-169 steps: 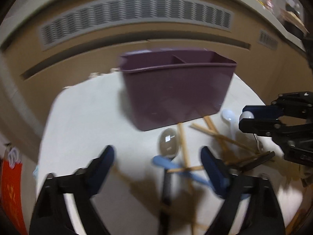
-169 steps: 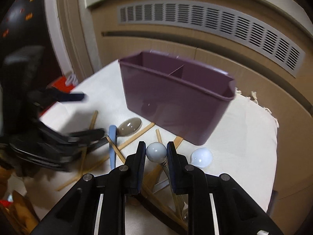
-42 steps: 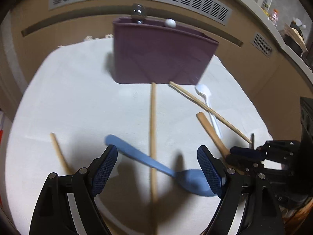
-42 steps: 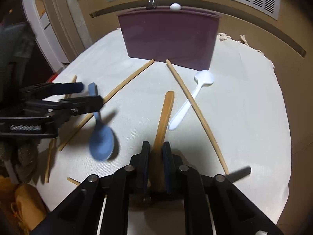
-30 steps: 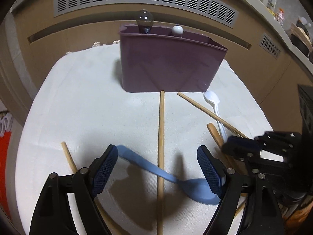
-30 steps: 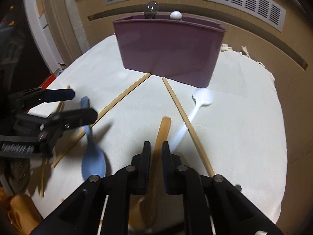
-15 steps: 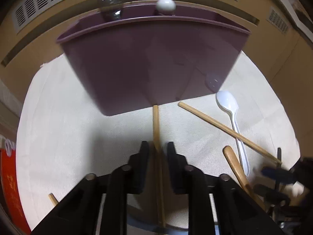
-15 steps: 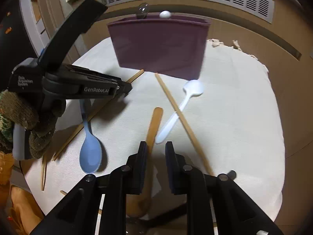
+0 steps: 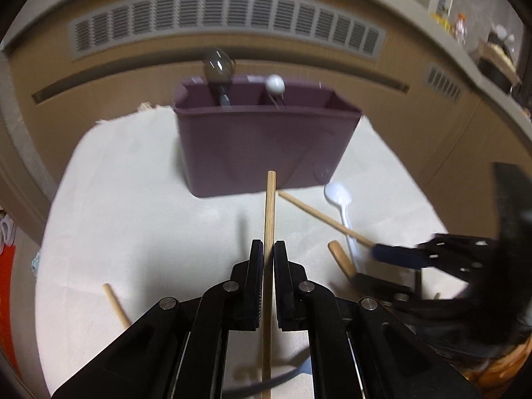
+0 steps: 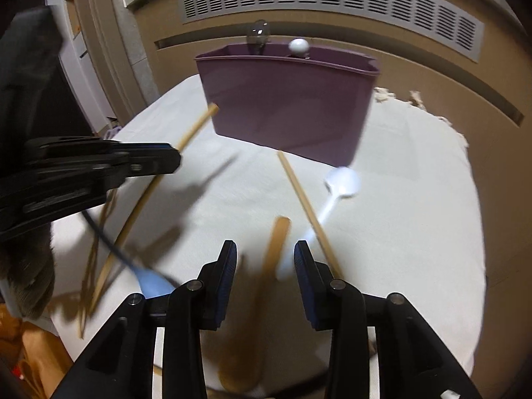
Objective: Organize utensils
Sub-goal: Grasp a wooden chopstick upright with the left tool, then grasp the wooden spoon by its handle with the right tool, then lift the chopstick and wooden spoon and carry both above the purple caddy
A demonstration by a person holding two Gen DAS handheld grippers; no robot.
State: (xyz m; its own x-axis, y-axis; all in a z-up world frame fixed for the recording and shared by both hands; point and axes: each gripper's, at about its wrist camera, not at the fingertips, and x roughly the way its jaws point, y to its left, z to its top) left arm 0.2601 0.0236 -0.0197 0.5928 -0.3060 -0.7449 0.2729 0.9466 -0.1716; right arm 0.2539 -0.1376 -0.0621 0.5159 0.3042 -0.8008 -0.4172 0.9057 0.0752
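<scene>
With the left hand-held gripper [image 9: 268,249] clamped on a chopstick [image 9: 270,206] raised just before the purple bin [image 9: 266,143], the long stick may pivot and strike its wall, while the right hand-held gripper [image 10: 266,259] is opening over the wooden spoon [image 10: 266,266].

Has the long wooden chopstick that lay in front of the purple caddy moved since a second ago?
Yes. The left gripper is shut on the chopstick; its far tip now hangs off the cloth, level with the purple caddy wall.
</scene>
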